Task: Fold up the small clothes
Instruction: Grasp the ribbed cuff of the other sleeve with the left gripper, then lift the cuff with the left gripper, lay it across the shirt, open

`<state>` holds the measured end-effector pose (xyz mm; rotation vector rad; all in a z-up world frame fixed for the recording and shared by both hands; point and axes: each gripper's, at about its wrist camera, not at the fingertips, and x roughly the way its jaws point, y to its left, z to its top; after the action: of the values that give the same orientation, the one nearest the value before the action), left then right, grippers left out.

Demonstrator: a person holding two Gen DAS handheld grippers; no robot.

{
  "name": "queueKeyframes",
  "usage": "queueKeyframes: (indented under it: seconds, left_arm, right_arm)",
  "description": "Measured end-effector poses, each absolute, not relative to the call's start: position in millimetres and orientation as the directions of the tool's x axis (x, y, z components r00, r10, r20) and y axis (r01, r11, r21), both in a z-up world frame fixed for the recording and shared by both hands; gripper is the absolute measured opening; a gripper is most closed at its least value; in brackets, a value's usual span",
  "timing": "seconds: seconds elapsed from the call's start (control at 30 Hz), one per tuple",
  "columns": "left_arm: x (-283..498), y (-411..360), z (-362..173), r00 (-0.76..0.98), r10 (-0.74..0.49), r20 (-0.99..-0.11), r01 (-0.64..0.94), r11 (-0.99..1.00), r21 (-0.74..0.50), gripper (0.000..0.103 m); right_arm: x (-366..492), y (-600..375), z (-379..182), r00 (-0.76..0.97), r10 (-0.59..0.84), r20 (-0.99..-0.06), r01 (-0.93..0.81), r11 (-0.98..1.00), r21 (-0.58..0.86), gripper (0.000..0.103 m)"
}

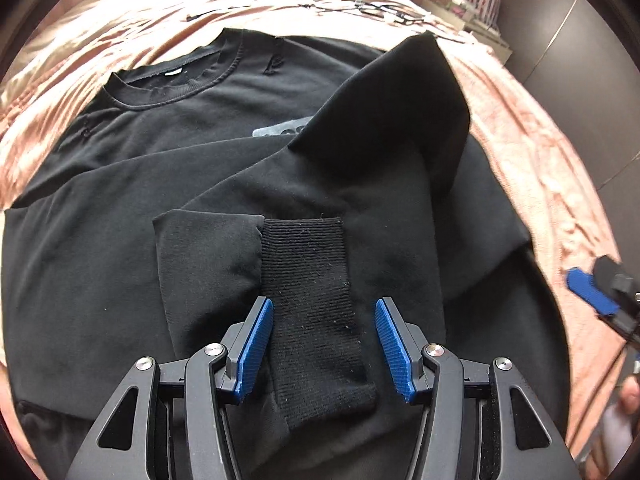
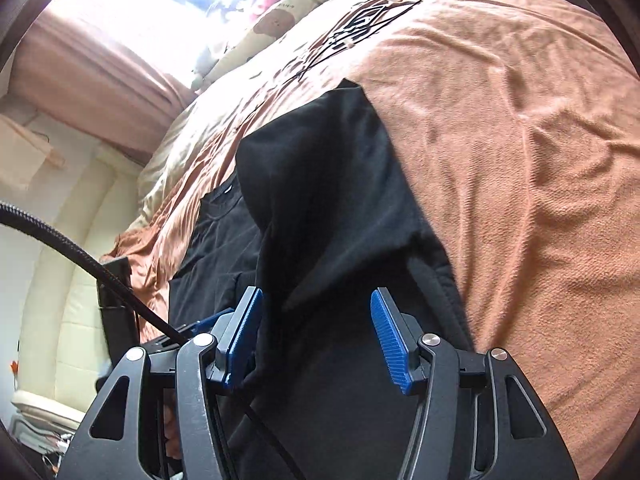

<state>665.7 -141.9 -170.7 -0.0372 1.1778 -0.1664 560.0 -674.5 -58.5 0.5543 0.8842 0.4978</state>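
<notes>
A black sweatshirt [image 1: 160,152] lies flat on the bed, neck away from me, both sleeves folded across its front. The ribbed cuff [image 1: 316,300] of one sleeve lies between the blue pads of my left gripper [image 1: 324,344], which is open; the pads stand apart from the cuff. My right gripper [image 2: 316,336] is open over the sweatshirt's right side [image 2: 320,184], where the folded sleeve rises in a hump. It also shows at the right edge of the left wrist view [image 1: 600,292].
The bed is covered by a pinkish-brown blanket [image 2: 520,160]. Black cords [image 1: 384,10] lie on the bed beyond the collar. A nightstand with boxes [image 1: 476,12] stands at the far right. A black cable [image 2: 80,256] crosses the left of the right wrist view.
</notes>
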Motion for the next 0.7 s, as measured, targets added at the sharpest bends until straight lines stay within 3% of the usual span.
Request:
queueKeyframes:
  seconds: [0.1,0.17,0.27,0.4,0.7]
  left_arm:
    - [671.0,-146.4,-176.5,0.369,-0.115,-0.922,0.106,0.991,-0.081,0.054]
    - [673.5,-147.2,-178.6,0.366,-0.106,-0.925,0.104,0.992,-0.072,0.044]
    - [676.2,-140.4,-178.9,0.363,-0.074,-0.929,0.063,0.997,-0.054,0.008]
    - [673.9,-123.8,-168.9,0.371,-0.108,-0.922,0.055,0.994,-0.094,0.007]
    - [659.0,-70.2,-91.4,0.498,-0.083,-0.863,0.045,0.997,-0.069,0.007]
  right_arm:
    - [557.3,-681.1,-57.1,0.548,0.615,-0.568,-0.165,0.744,0.647,0.054]
    - [556.6,-682.4,-55.7,0.551,0.613,-0.566,-0.162,0.745,0.647,0.054]
    - [554.7,-682.4,-54.4,0.550,0.616,-0.564,-0.168,0.743,0.647,0.054]
    - [555.6,-685.3,-53.4,0.554,0.613,-0.564,-0.163,0.744,0.649,0.054]
    - [557.0,-681.5,-57.5,0.552,0.583,-0.595,-0.146,0.771,0.620,0.054]
